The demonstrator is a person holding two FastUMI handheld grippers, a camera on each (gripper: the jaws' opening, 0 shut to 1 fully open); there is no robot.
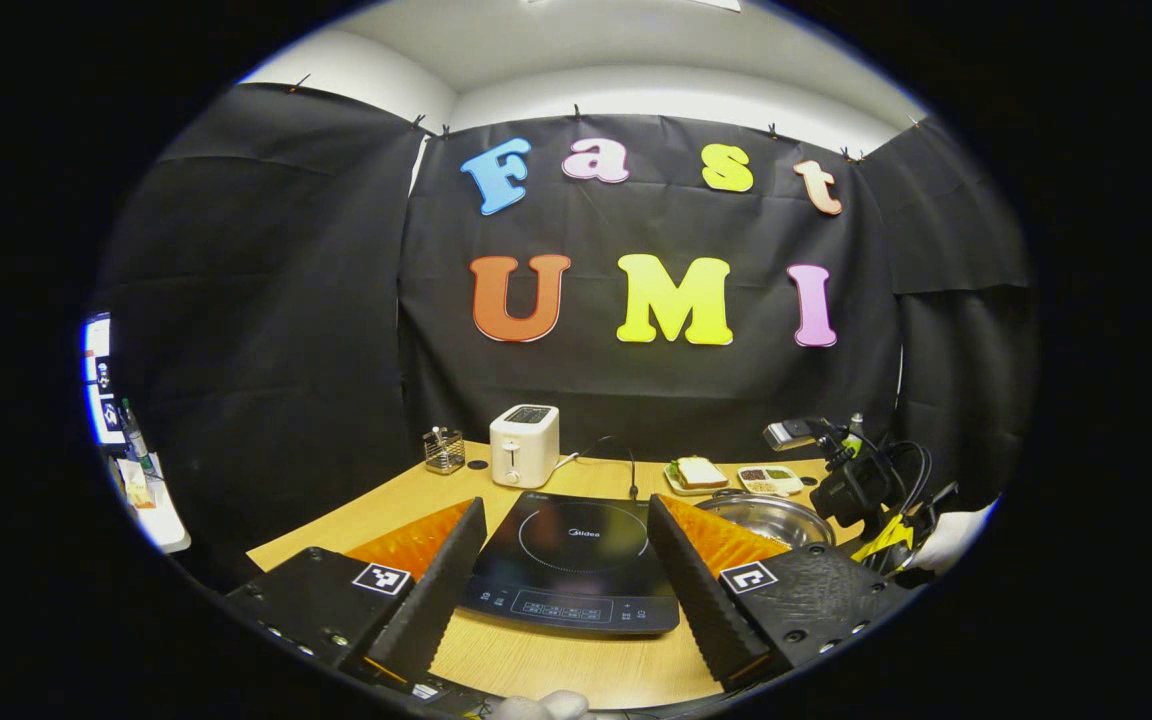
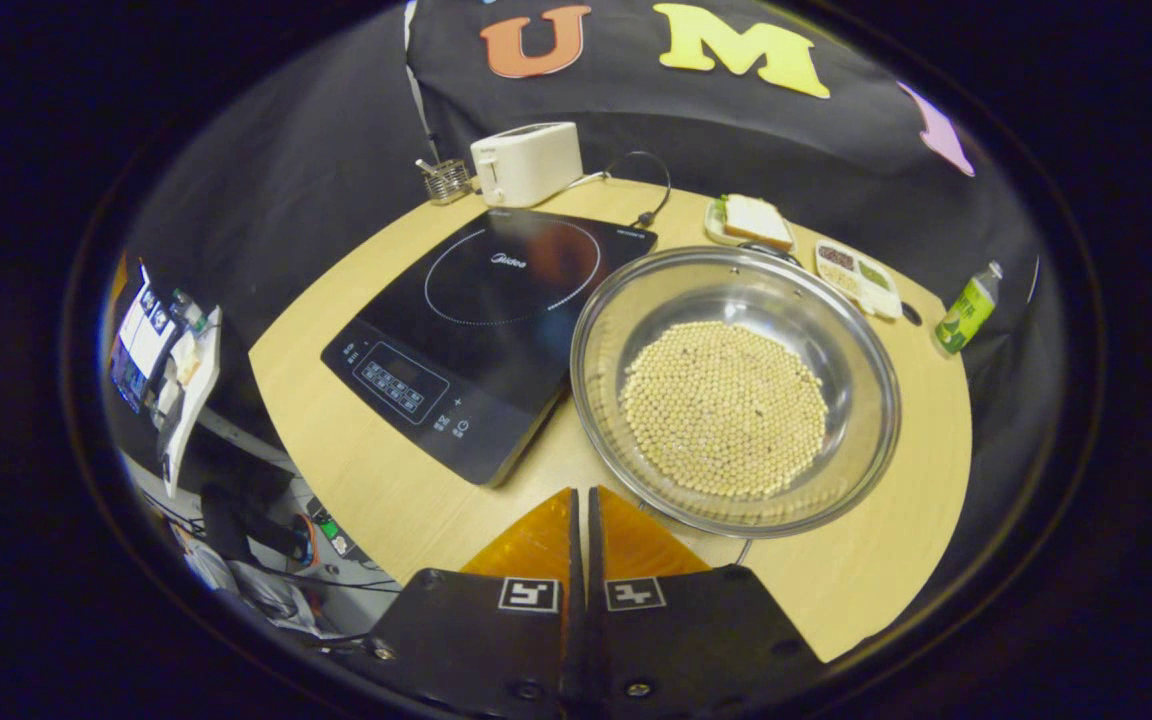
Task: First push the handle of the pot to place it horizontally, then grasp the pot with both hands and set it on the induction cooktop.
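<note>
The right gripper (image 2: 582,505) has its jaws pressed together, hovering just short of the pot (image 2: 736,390), a wide steel bowl full of beans beside the cooktop (image 2: 481,330). It looks heavy, slick and apt to spill, so its opposite rims seem the safest holds. The left gripper (image 1: 568,520) is spread wide, level, framing the cooktop ahead.

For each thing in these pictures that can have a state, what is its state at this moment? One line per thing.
pot: on the table beside the cooktop, uncovered, holding small pale beans
induction cooktop: nothing on it
toaster: upright at the table's back
green bottle: upright, cap on
left gripper: open, holding nothing
right gripper: shut, holding nothing, just short of the pot's near rim
</note>
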